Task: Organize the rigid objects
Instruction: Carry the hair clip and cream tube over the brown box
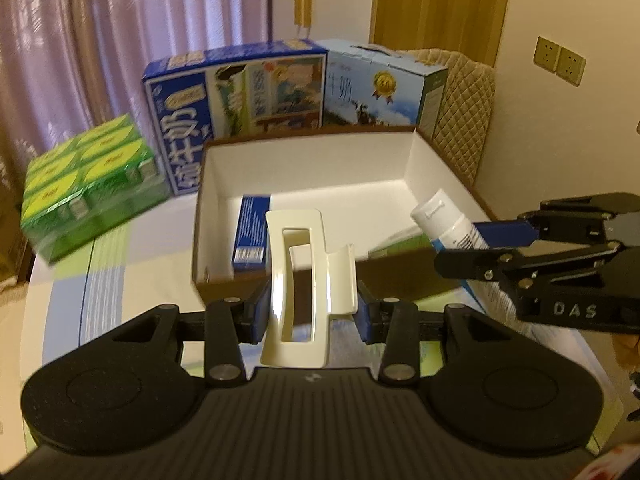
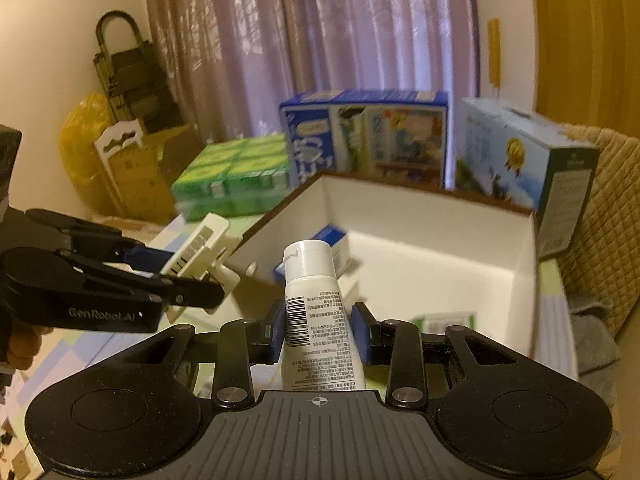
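My left gripper (image 1: 312, 312) is shut on a cream hair claw clip (image 1: 304, 280), held just before the near wall of an open white-lined box (image 1: 304, 160). My right gripper (image 2: 318, 336) is shut on a white tube with a cap (image 2: 316, 300), held over the box's near edge (image 2: 432, 208). The tube (image 1: 448, 220) and right gripper (image 1: 472, 246) show at the right of the left wrist view. The clip (image 2: 200, 248) and left gripper (image 2: 188, 276) show at the left of the right wrist view. A small blue carton (image 1: 252, 232) lies inside the box, also seen in the right wrist view (image 2: 334, 246).
Two milk cartons (image 1: 240, 96) (image 1: 380, 88) stand behind the box. A green drink pack (image 1: 88, 184) sits at the left on the checked tablecloth (image 1: 120, 280). A quilted chair back (image 1: 464, 112) is at the right. A green-white item (image 2: 444, 322) lies in the box.
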Motion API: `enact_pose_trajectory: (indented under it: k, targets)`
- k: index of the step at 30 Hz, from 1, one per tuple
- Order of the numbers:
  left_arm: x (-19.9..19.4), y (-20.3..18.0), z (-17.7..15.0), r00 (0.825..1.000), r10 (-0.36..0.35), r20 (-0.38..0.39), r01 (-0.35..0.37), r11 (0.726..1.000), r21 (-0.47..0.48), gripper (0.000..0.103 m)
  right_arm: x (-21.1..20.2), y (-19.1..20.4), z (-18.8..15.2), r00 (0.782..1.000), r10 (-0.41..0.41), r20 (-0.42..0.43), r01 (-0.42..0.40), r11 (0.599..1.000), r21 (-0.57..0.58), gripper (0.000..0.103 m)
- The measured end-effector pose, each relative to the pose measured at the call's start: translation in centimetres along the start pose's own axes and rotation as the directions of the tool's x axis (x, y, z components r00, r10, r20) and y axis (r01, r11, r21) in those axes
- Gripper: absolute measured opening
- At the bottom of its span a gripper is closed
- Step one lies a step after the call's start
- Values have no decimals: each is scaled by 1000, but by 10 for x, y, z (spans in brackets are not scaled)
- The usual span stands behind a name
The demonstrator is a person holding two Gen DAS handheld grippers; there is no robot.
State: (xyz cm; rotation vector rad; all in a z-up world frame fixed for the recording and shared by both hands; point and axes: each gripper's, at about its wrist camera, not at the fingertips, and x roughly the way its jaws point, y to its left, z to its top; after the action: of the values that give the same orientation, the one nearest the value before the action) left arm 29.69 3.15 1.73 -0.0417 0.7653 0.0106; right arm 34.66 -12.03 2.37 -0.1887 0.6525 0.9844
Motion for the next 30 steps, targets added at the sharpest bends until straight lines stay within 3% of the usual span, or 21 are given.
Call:
enact_pose_trajectory:
  k: [8, 15, 22, 30]
  targets:
    - [36, -8, 50, 999, -18, 27, 17, 999, 44, 37, 11, -41, 46, 998, -30, 58, 31, 999, -13, 32]
    - [75, -6, 79, 1000, -4, 1, 4, 998, 63, 37, 42, -73, 73, 996, -65, 56, 66, 997, -30, 32]
    - [114, -2, 99, 1000, 0, -26, 2, 998, 63, 37, 75, -101, 80, 995, -96, 32, 97, 994, -54, 32]
    - [167, -3, 106, 996, -4, -95, 9, 998, 54, 37, 125, -127, 72, 992, -120, -50, 115, 990, -86, 32]
